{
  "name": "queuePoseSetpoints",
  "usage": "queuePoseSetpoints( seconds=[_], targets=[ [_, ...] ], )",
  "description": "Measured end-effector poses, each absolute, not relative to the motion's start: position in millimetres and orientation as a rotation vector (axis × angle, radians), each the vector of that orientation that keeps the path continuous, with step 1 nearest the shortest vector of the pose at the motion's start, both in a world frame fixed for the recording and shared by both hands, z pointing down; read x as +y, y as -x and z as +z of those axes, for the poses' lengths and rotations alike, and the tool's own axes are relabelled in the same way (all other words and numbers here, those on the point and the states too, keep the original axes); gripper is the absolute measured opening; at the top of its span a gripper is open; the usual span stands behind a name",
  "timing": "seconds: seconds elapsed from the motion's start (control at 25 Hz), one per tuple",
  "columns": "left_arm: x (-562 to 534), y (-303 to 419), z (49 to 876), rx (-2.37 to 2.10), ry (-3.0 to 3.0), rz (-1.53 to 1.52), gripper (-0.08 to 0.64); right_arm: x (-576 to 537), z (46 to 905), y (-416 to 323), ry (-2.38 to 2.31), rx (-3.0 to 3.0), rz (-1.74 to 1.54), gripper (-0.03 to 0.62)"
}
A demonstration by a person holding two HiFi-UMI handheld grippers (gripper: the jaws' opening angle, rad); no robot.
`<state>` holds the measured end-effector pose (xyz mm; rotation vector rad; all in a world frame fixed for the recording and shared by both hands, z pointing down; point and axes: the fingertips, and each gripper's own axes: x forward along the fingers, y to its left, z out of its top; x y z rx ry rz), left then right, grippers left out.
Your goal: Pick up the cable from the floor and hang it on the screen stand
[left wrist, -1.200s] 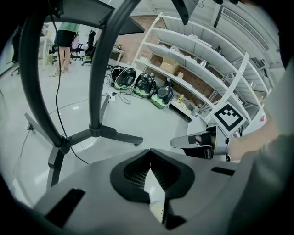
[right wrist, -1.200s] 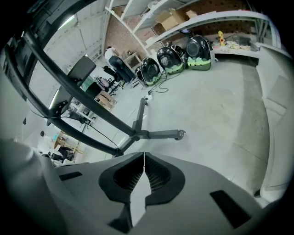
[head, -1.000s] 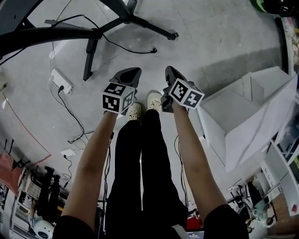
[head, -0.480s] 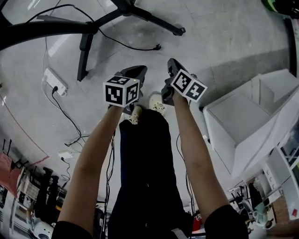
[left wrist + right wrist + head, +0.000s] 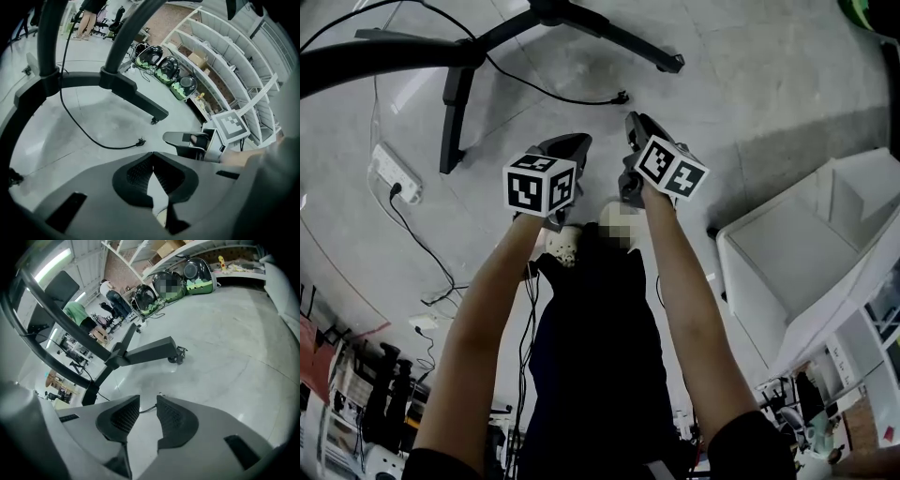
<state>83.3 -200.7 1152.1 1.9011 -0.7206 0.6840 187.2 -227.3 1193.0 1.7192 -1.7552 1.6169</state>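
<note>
Black cable (image 5: 112, 148) lies loose on the grey concrete floor (image 5: 750, 84), not picked up. In the head view it curves across the upper centre, and its plug end (image 5: 621, 96) sits just above the 2 grippers.

The black metal screen stand (image 5: 609, 37) spreads its legs across the top of that view. The cable runs out from under it.

Left gripper (image 5: 572, 142) sits centre frame, left of the other one, and points down at the floor. In the left gripper view its jaws are clenched, tips touching, with nothing between them. The cable lies on the floor beyond the tips, upper left of them, well apart.

Right gripper (image 5: 147, 403) is released. Its jaws have just been opening and now show a clear gap. In the right gripper view a short bit of cable shows through that gap, on the floor past the tips. The pads are not on it, so nothing is gripped. The stand's leg with a caster is at upper centre of that view.

In the head view the person's 2 bare forearms run up from the bottom edge, with black trousers between them. A white power strip (image 5: 391, 173) lies at the left edge. A white open-topped box (image 5: 769, 253) is at lower right. The left gripper view shows white shelving (image 5: 225, 51) at upper right.
</note>
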Motion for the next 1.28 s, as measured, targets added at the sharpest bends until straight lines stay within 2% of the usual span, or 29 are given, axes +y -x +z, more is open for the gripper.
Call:
queuePoseSetpoints(
  seconds=[0.12, 0.4, 0.92, 1.04, 1.28],
  targets=[
    [-204, -81, 1170, -0.725, -1.916, 0.684, 0.008, -234, 1214, -181, -1.699, -1.766, 1.575, 0.185],
    [-203, -75, 1208, -0.71, -1.929, 0.674, 0.008, -248, 1264, -166, -1.651, -1.743, 1.48, 0.23],
    [-188, -73, 1239, -0.593, -2.044, 0.754, 0.008, -259, 1306, -169, -1.763, -1.54, 1.326, 0.232],
    [-181, -71, 1244, -0.581, -2.041, 0.768, 0.008, -258, 1309, -173, -1.774, -1.449, 1.29, 0.189],
    [-172, -69, 1245, -0.568, -2.029, 0.778, 0.008, -255, 1309, -175, -1.699, -1.49, 1.271, 0.161]
  ],
)
